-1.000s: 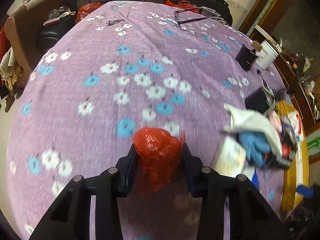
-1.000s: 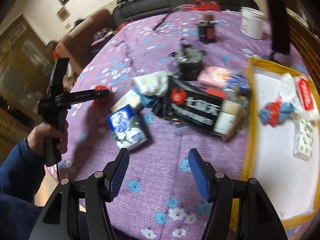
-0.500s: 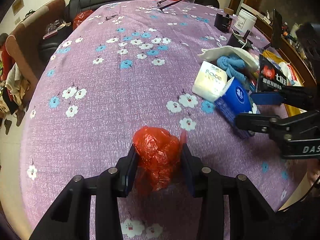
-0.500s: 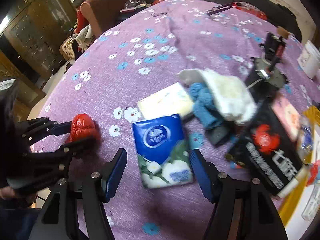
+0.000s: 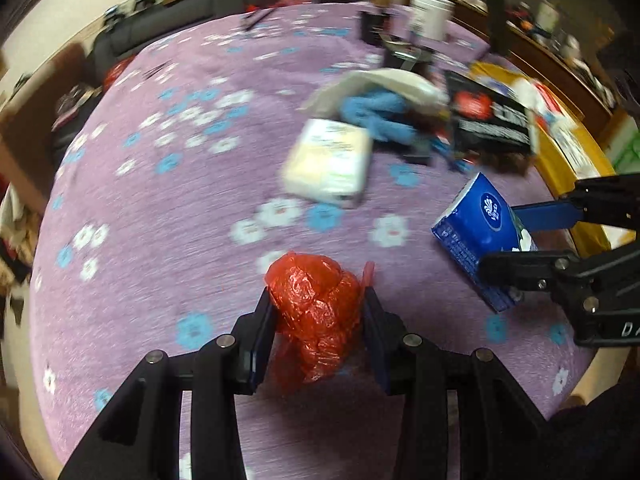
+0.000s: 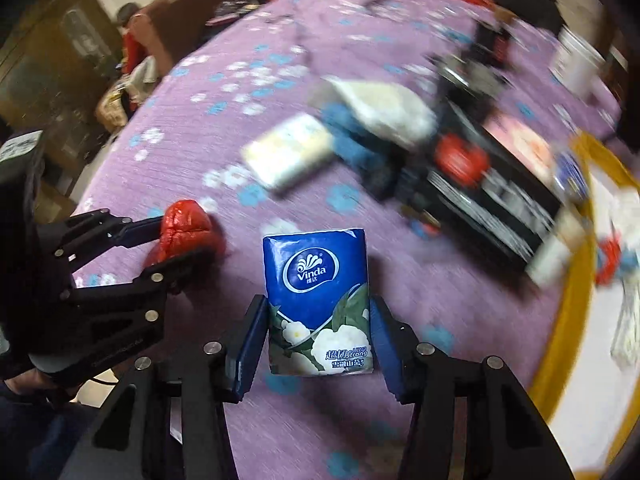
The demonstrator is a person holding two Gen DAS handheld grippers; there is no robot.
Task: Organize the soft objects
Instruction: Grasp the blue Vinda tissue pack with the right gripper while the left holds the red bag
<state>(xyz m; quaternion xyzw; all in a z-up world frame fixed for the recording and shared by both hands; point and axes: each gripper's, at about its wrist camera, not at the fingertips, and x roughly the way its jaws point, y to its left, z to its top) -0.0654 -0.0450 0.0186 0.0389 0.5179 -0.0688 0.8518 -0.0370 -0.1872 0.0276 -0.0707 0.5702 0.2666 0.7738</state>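
Between the left gripper (image 5: 318, 316) fingers a crumpled red plastic bag (image 5: 316, 312) is sitting clamped, both pads pressing its sides, over the purple floral cloth (image 5: 160, 208). Right gripper (image 6: 318, 332) is straddling the blue Vinda tissue pack (image 6: 318, 300); its jaws have just been closing, pads now touching the pack's sides. Ahead of both fingers, blurred: white tissue pack (image 5: 328, 164), blue cloth (image 5: 376, 116).
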